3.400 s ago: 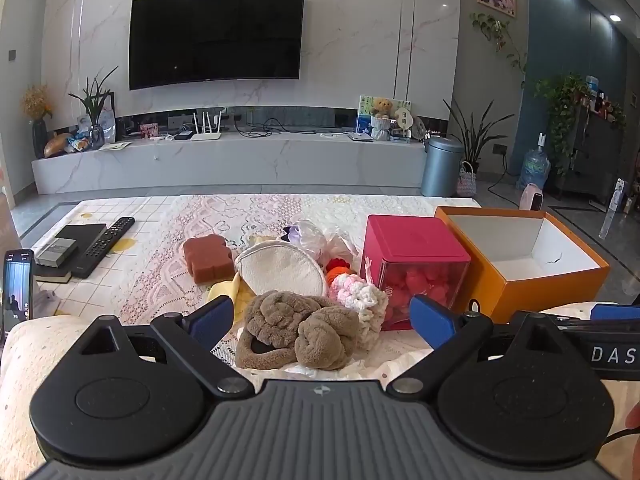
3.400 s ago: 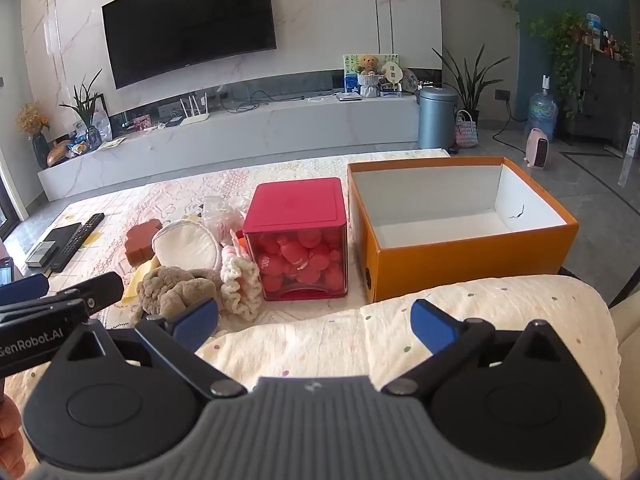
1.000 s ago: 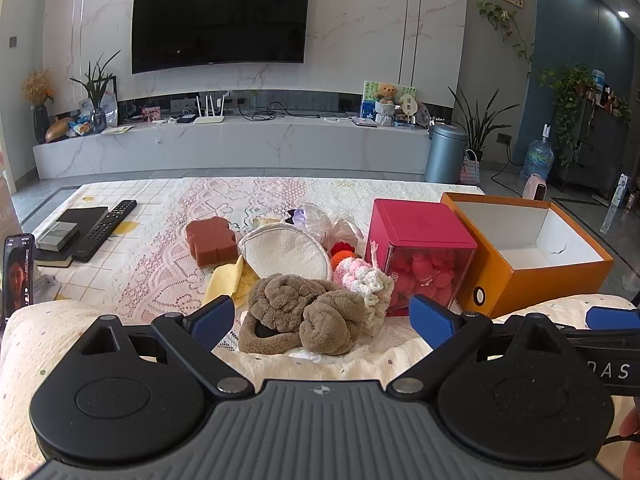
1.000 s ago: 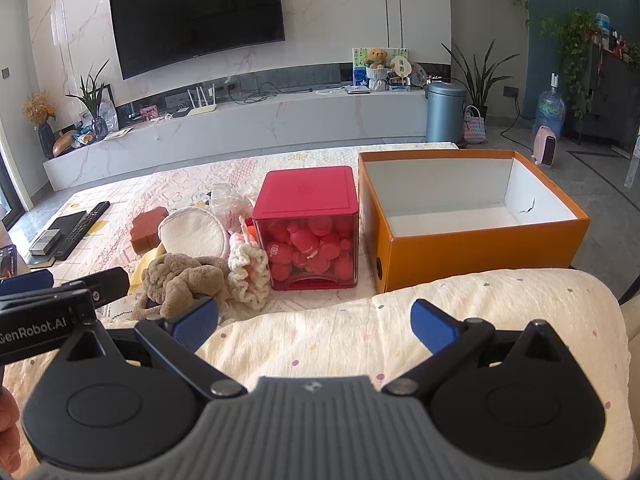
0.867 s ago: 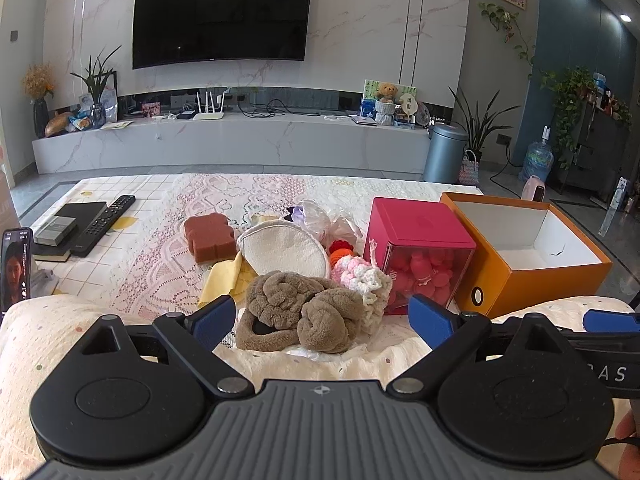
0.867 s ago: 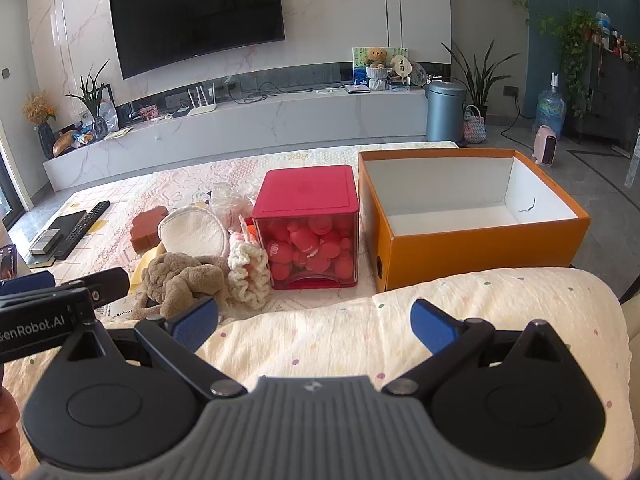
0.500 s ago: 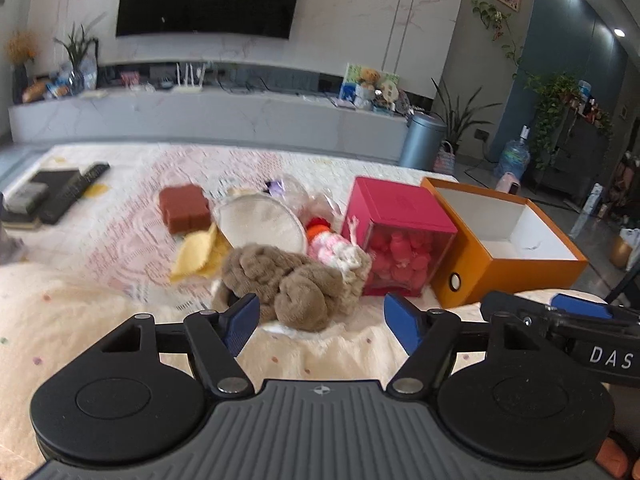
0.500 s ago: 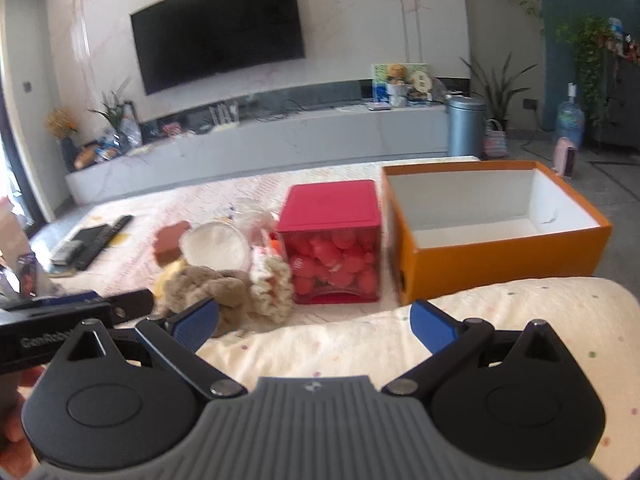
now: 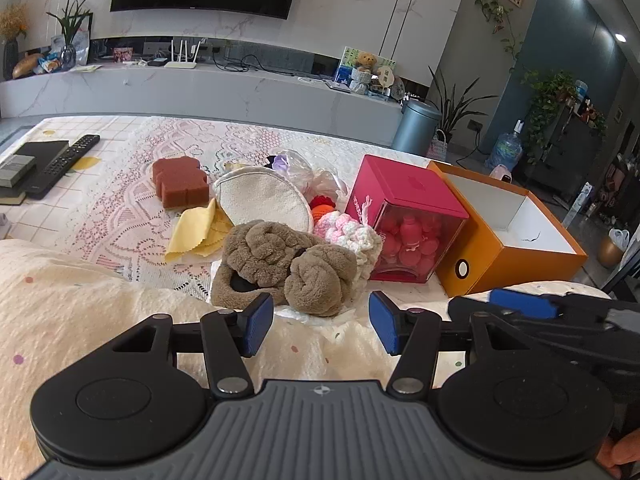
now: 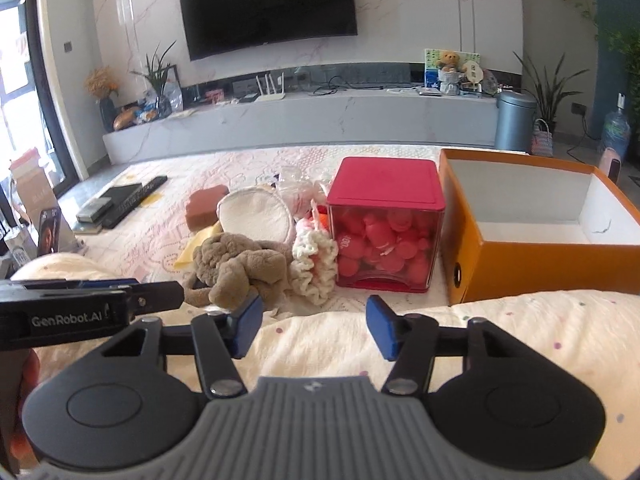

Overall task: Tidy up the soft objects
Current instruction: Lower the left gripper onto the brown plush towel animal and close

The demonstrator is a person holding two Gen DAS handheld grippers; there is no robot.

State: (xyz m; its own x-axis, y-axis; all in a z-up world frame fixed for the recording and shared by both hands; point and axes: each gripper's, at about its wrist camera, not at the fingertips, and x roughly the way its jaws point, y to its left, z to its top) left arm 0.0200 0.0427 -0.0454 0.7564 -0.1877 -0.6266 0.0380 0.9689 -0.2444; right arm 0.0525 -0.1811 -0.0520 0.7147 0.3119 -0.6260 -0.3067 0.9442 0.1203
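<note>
Table (image 9: 100, 216): A lace-covered surface in a living room carries the whole heap, with a speckled cream cushion (image 10: 500, 336) along its near edge.
Orange box (image 10: 532, 264): Open and bare inside, it stands at the right, just beside the red cube; it looks like the likely home for the soft pieces.
Red cube (image 10: 386, 226): A lidded clear container packed with pink-red balls, touching the crocheted piece at its left.
Brown plush bundle (image 9: 286, 266): The task's nearest soft thing, a knotted wad of fleece at the heap's front edge, directly ahead of the left gripper. It should be light, limp and squashy; a pinch across one fat roll would likely hold better than a loose tail.
Cream round pad (image 9: 264, 200): Propped behind the bundle, thin and floppy.
Pink-and-white crochet piece (image 9: 348, 236): Wedged between bundle and cube, stretchy by the look of it.
Brown sponge (image 9: 180, 178): Lying apart at the back left, above a yellow cloth (image 9: 196, 232).
Left gripper (image 9: 320, 322): Fingers spread wide, holding nothing, poised just short of the bundle.
Right gripper (image 10: 312, 326): Equally wide apart and empty, over the cushion, facing the cube.
</note>
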